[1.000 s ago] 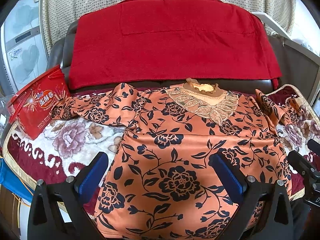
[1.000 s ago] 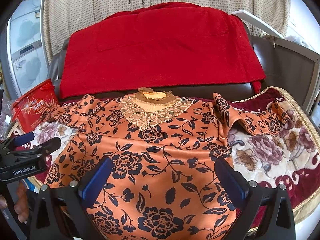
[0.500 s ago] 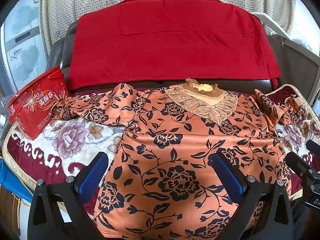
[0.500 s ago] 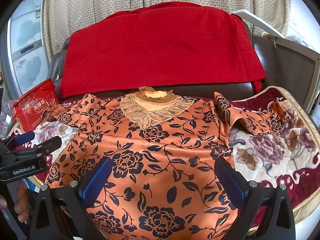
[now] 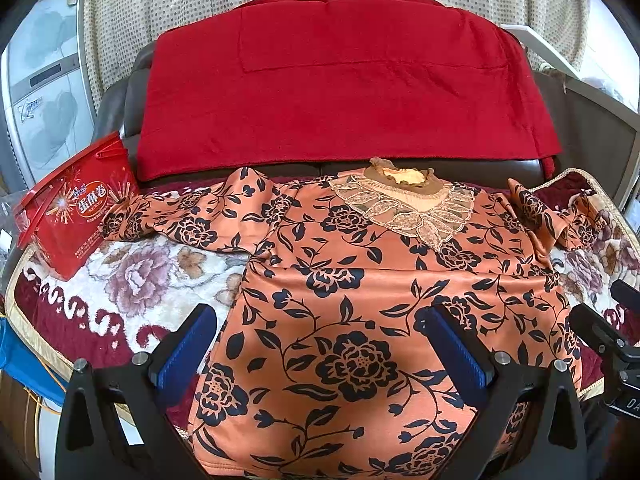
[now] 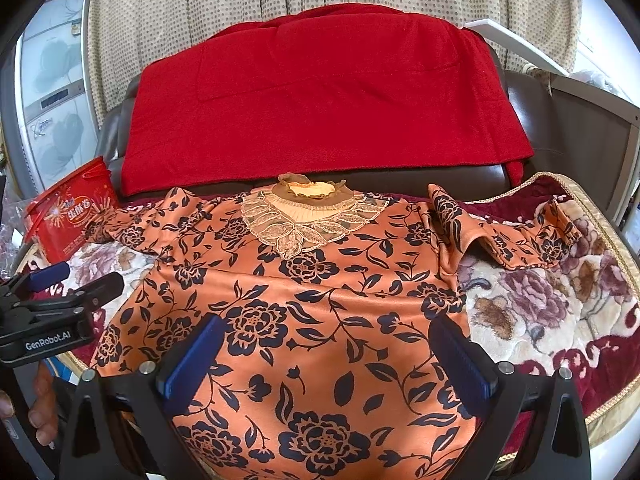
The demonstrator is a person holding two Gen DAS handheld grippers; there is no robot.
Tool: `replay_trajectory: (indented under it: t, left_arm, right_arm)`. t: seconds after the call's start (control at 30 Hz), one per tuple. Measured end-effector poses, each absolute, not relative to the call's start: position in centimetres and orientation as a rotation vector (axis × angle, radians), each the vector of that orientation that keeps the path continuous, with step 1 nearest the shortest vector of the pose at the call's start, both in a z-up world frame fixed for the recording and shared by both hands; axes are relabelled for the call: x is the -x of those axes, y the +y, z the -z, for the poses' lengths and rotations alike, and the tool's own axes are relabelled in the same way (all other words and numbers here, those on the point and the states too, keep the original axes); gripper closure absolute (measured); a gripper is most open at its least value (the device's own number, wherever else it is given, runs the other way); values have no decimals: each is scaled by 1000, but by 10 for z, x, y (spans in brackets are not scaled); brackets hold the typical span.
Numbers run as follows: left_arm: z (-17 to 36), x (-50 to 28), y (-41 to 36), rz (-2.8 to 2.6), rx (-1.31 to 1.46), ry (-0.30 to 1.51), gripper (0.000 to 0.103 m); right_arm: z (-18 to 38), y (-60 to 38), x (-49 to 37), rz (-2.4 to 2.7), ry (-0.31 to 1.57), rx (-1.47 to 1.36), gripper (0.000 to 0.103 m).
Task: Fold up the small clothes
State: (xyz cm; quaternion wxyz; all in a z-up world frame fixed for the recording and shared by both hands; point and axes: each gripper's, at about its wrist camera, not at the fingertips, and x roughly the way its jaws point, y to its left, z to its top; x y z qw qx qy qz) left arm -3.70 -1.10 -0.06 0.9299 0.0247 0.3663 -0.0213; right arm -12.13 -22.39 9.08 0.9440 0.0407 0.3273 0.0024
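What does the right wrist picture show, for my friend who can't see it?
An orange top with black flowers lies spread flat on a flowery blanket, its sleeves out to the sides. The open right gripper hangs over its lower half. Behind are a red blanket and, at left, a red box.

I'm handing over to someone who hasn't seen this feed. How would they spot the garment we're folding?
Start at the red blanket draped over the dark sofa back; on the seat below lies a floral plush blanket. Spread flat on it is the orange blouse. It alone has black flower-and-vine print on orange and a beige lace collar, unlike the red snack tub at its left sleeve.
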Motion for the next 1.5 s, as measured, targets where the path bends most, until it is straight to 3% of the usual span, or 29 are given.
replay_trajectory:
  t: [1.37, 1.5]
  left_arm:
    - [11, 31, -12, 52, -56, 775, 0]
    - [28, 16, 4, 51, -30, 815, 0]
  right_arm:
    - [-85, -229, 120, 6, 666, -78, 0]
    - [-78, -266, 116, -24, 639, -191, 0]
